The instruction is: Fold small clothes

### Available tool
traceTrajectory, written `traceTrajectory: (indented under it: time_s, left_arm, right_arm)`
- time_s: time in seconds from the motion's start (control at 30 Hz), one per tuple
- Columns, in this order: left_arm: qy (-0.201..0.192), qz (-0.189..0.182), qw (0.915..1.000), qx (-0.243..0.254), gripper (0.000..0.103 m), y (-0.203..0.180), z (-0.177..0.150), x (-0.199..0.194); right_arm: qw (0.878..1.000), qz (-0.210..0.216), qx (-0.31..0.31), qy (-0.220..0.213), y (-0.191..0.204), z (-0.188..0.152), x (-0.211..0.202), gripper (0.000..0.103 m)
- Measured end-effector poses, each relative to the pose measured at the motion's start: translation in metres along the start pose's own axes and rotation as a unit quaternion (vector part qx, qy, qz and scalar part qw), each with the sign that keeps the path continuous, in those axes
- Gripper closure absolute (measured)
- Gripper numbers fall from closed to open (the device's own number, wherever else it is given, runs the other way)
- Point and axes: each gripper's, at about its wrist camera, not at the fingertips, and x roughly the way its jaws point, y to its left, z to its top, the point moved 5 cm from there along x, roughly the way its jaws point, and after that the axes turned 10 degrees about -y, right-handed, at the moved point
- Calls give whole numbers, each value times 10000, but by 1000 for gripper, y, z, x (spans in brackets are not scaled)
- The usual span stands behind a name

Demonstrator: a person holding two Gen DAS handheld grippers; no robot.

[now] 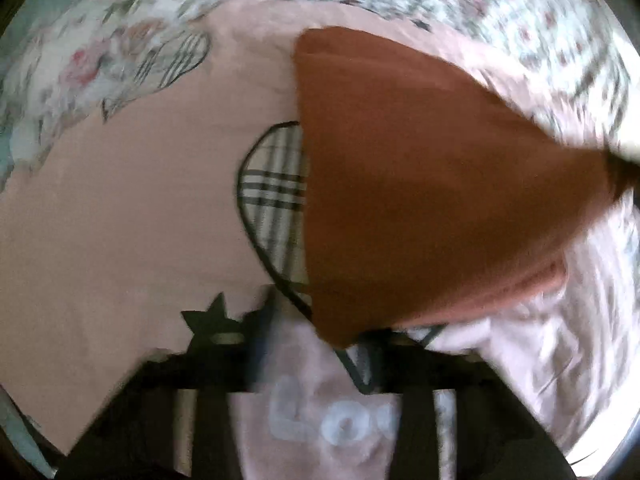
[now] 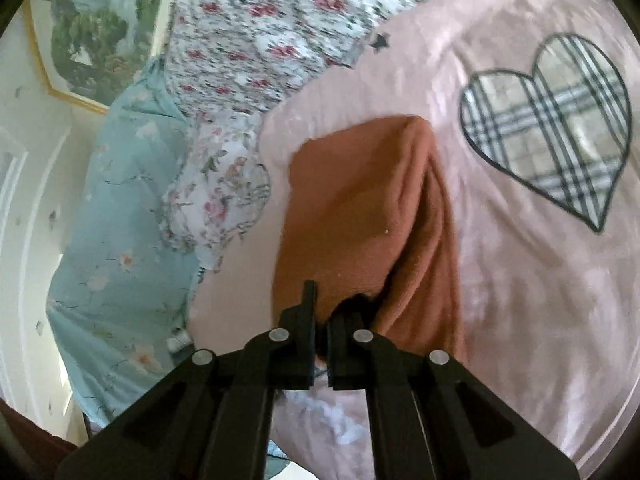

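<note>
A small rust-orange garment (image 2: 360,216) hangs folded over the pink blanket (image 2: 520,280). My right gripper (image 2: 322,316) is shut on its near edge and holds it up. In the left wrist view the same garment (image 1: 420,184) hangs stretched in front of the blanket's plaid heart (image 1: 272,192). Its lower corner reaches down to my left gripper (image 1: 320,344). That gripper is blurred, with its fingers spread wide apart and pink blanket showing between them. It looks open.
The pink blanket with the plaid heart (image 2: 548,128) covers a bed. A floral quilt (image 2: 256,32) and a light-blue sheet (image 2: 120,208) lie beyond it. A framed picture (image 2: 92,24) hangs on the white wall at left.
</note>
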Motion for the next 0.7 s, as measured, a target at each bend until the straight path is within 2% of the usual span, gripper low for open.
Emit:
traceTrajectory:
  time_s: [0.07,0.1,0.2,0.27,0.33,0.43,0.5,0.6,0.67,0.7]
  left_arm:
    - [-51,-159,9988,-450,81,16,3,-4]
    - [-38,-210,9986,-493,87,18,4,-5]
    - [73,-312,9980,-541,95,16,-1,-4]
    - [196,-327,9972,-636,95,15,-8,2]
    - [326,-418,9947,-886,95,20,-14,7]
    - [412,-608,9902,-1191,95,29,-17,10]
    - [462,-672,9895,-1194,94,30,-17,11]
    - [587,-746,9913,-907,92,27,-18,7]
    - [605,-883,9921,-653,93,25,-17,-3]
    - [582,-1066,9912,-519,92,24,-16,-12]
  right_arm:
    - [9988,-318,-338,144,-5,-11,6,98]
    - [9968,-534,-529,256,-10,-20,13,98]
    - [9906,-974,-817,495,-34,-41,24,98]
    - [9883,-1159,-767,632,-54,-53,32,99]
    - [9891,-1154,-637,657,-66,-60,37,99]
    - [9880,-1194,-750,624,-65,-60,36,100]
    - [9862,-1244,-869,662,-61,-59,33,100]
    - [9869,-1257,-746,684,-57,-53,28,96]
    - [9871,-1317,-704,576,-54,-47,19,93]
    - [9877,-1328,-678,470,-53,-42,11,93]
